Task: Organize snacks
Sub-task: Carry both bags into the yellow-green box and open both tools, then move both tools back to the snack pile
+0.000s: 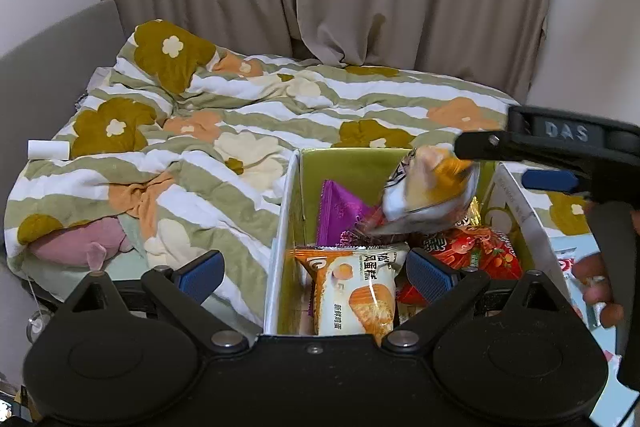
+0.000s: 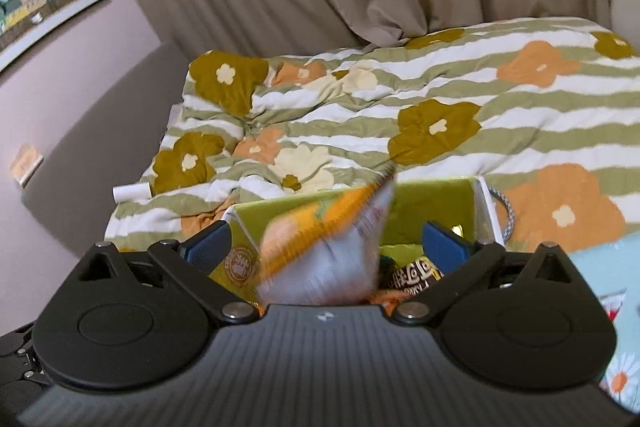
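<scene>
A box with green inner walls [image 1: 320, 163] sits on the bed and holds snack packs: a cake pack [image 1: 356, 291], a purple pack [image 1: 340, 211] and red packs [image 1: 480, 251]. An orange-and-white snack pack [image 1: 428, 191] is blurred in the air just above the box; it also shows between the right fingers [image 2: 320, 251]. My right gripper [image 2: 324, 243] is open above the box [image 2: 432, 203], and it appears in the left wrist view [image 1: 560, 155]. My left gripper [image 1: 316, 271] is open and empty at the box's near left wall.
A flowered striped quilt [image 1: 240, 115] covers the bed. A white roll [image 1: 48, 149] lies at its left edge. A pink plush [image 1: 80, 243] lies near left. Curtains hang behind. A light-blue flowered box lid [image 2: 608, 267] is at right.
</scene>
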`<state>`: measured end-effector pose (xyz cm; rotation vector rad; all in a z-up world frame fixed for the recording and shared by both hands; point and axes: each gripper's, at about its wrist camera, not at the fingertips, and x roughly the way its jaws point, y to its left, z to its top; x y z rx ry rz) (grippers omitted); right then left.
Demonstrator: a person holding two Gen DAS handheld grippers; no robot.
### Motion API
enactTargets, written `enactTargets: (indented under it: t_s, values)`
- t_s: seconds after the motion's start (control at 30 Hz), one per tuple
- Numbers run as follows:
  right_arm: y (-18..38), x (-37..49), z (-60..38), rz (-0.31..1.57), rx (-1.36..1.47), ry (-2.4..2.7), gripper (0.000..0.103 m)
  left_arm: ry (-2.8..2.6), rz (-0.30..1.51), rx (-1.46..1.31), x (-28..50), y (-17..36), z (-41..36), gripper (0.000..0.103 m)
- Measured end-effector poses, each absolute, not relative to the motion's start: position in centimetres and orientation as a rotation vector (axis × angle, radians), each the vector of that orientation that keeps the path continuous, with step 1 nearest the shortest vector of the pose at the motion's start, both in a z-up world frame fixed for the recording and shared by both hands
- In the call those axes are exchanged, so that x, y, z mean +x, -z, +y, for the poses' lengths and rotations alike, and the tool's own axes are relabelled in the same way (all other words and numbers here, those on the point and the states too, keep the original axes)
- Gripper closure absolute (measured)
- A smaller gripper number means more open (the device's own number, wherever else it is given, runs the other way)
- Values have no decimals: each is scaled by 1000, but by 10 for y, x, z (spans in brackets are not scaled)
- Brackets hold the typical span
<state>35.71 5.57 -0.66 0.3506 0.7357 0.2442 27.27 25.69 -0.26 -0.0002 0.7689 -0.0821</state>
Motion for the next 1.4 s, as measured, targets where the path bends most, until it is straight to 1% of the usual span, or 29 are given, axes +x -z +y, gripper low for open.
enactTargets:
  t_s: [0.4, 0.63, 0.87, 1.1, 1.27, 1.4]
  values:
    - [-11, 318, 32, 694, 332, -200, 0, 119, 730, -5, 258, -13, 237, 3]
    - [-32, 292, 0, 655, 300, -166, 0, 128, 682, -8, 244, -30, 204, 3]
    - [-45, 264, -70, 625, 299, -158, 0, 126, 628, -32, 224, -43, 136, 3]
    - [-50, 235, -155, 630, 245, -108, 0, 158, 613, -34, 213, -47, 59, 3]
    - [-45, 218, -208, 615, 204, -43, 0, 186, 627, -26, 212, -37, 11, 3]
    - [-33, 211, -248, 631, 211, -3, 0, 221, 664, -31, 218, -19, -25, 3]
